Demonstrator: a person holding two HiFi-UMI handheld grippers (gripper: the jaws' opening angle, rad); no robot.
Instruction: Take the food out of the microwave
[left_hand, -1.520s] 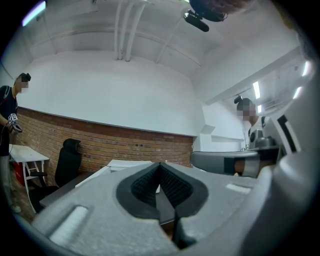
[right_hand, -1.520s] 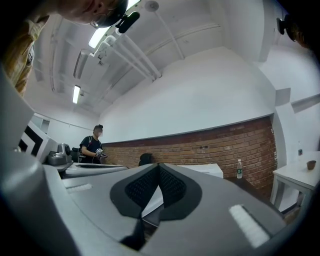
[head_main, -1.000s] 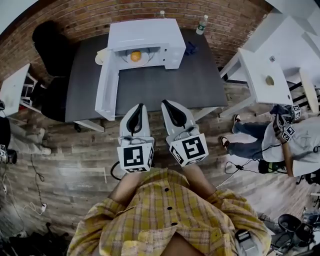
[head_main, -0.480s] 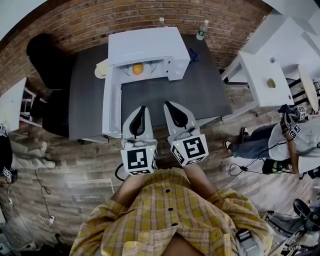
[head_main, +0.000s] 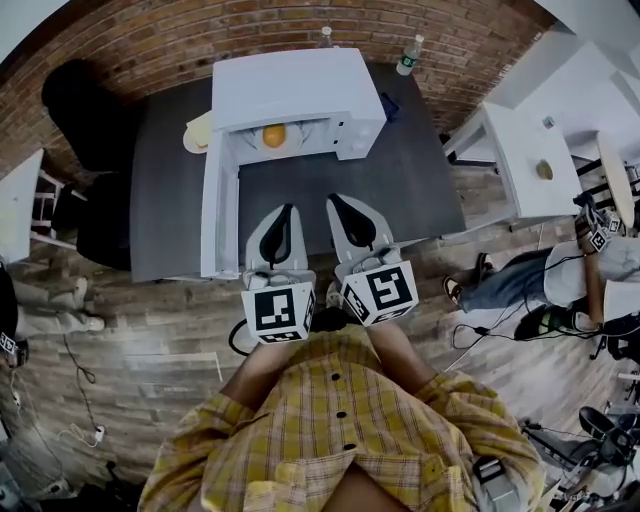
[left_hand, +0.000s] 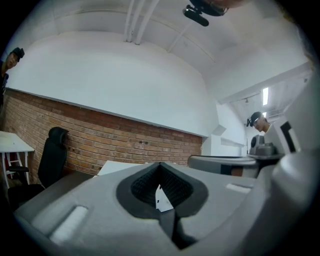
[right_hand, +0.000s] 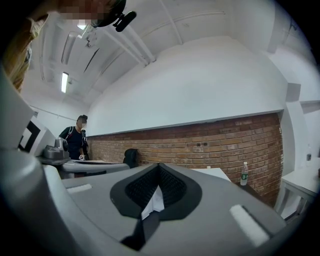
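Seen from the head, orange food (head_main: 273, 134) inside the open microwave (head_main: 300, 95), left gripper (head_main: 286, 210) and right gripper (head_main: 334, 201) side by side above the dark table (head_main: 400, 170) (well short of the food); in left gripper view, jaws pressed together, empty; in right gripper view, likewise.

1. No legible words, brands or numbers in any view.
2. On the left marker cube (head_main: 275, 310), at the rear of the left gripper (head_main: 286, 212): only a black-and-white square code, no letters or digits.
3. On the right marker cube (head_main: 378, 292), at the rear of the right gripper (head_main: 335, 202): the same kind of code, a different pattern.
4. On the bottle (head_main: 408, 55) at the back of the surface (head_main: 400, 170): a label band, too small to read.
5. On the microwave (head_main: 295, 90): no print to make out.
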